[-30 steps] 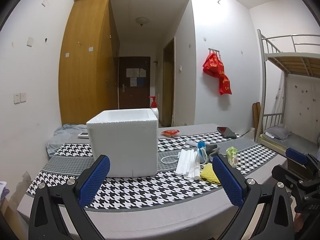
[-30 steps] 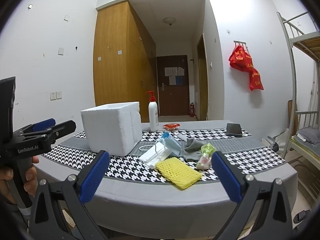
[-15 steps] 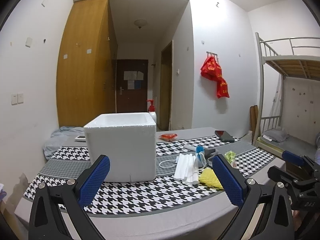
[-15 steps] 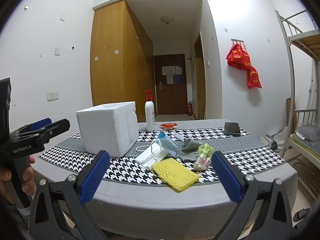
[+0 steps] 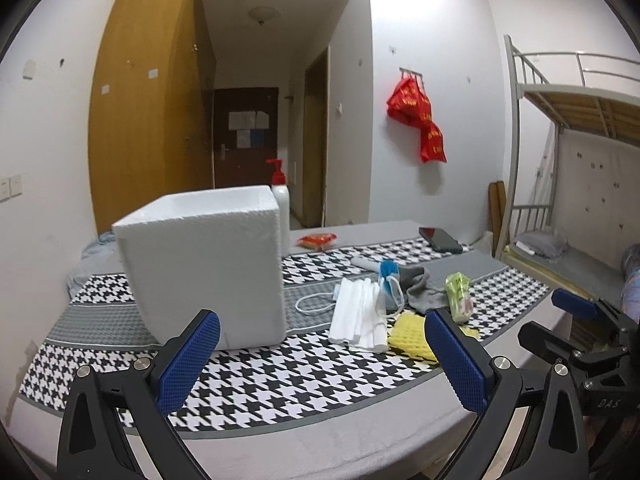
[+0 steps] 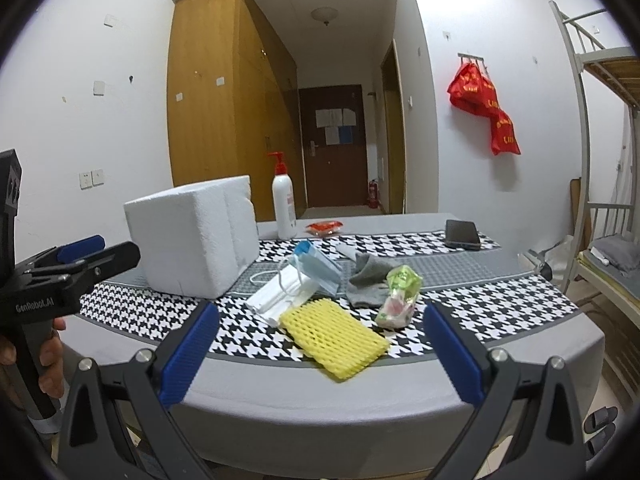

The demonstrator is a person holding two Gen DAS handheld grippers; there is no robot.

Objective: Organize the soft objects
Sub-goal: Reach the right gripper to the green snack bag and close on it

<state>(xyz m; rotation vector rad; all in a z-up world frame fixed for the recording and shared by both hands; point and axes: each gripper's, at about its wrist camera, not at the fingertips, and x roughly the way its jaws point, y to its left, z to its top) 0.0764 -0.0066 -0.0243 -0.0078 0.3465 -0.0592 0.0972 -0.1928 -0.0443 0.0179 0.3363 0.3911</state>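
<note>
Foam box [image 6: 196, 240] beside masks [image 6: 296, 280], yellow net [image 6: 334, 334], sock [image 6: 366, 280].

Your two handheld grippers share one build: black angular frames, silver screw heads and blue textured pads on the fingers [image 5: 188, 356]. Your left gripper [image 6: 80, 256], seen side-on from the right wrist camera, carries white "GenRobot.AI" lettering on its black body. Your right gripper [image 6: 320, 356] shows matching blue pads [image 6: 452, 354].
</note>
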